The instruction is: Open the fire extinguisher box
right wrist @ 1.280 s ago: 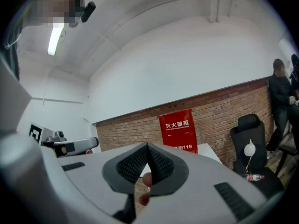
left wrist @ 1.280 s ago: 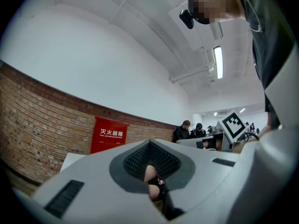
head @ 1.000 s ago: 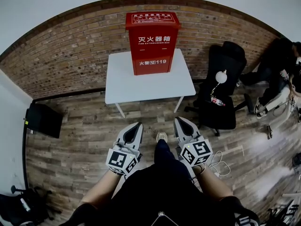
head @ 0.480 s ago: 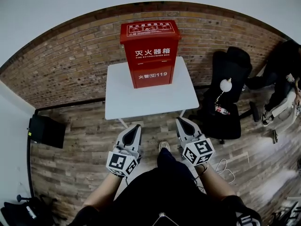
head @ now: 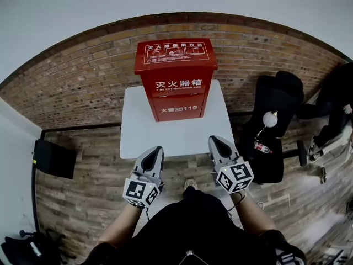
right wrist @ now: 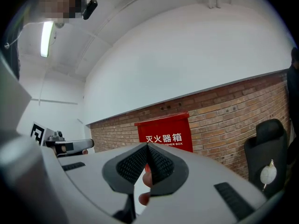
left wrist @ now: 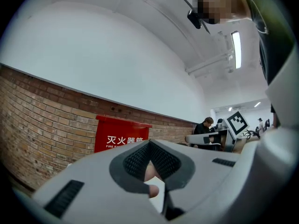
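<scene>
On white table (head: 138,128), fire extinguisher box (head: 175,84) apart beyond left claw (head: 159,148), right claw (head: 213,139)

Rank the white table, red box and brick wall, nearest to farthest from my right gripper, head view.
1. White table, just ahead of the right gripper.
2. Red box, at the table's back.
3. Brick wall, behind the box.

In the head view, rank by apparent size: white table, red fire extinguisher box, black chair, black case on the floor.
1. white table
2. red fire extinguisher box and black chair: too alike to rank
3. black case, smallest
</scene>
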The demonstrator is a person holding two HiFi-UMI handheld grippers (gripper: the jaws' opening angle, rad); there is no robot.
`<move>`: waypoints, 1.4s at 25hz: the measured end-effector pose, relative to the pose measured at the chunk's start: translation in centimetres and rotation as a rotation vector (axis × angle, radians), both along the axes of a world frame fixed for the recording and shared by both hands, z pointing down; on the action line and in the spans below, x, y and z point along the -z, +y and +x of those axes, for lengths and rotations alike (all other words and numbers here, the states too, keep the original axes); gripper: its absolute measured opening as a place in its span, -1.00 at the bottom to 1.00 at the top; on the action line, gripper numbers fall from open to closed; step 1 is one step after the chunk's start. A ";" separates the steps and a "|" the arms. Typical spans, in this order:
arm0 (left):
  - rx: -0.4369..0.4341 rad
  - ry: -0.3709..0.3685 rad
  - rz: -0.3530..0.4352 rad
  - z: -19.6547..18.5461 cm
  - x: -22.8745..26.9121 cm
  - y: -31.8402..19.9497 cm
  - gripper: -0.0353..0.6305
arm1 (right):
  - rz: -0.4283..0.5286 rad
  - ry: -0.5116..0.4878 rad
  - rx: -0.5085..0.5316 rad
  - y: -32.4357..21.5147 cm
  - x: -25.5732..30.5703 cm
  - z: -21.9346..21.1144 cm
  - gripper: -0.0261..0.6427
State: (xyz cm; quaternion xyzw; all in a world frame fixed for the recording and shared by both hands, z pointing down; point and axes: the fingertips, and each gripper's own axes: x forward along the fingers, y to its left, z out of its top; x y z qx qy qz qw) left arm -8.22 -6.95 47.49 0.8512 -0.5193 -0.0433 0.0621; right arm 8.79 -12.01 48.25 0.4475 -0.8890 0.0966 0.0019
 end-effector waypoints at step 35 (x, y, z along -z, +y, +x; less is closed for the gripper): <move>0.098 -0.120 -0.017 -11.8 2.2 -27.3 -0.21 | 0.036 0.151 0.060 -27.1 1.6 2.4 -0.39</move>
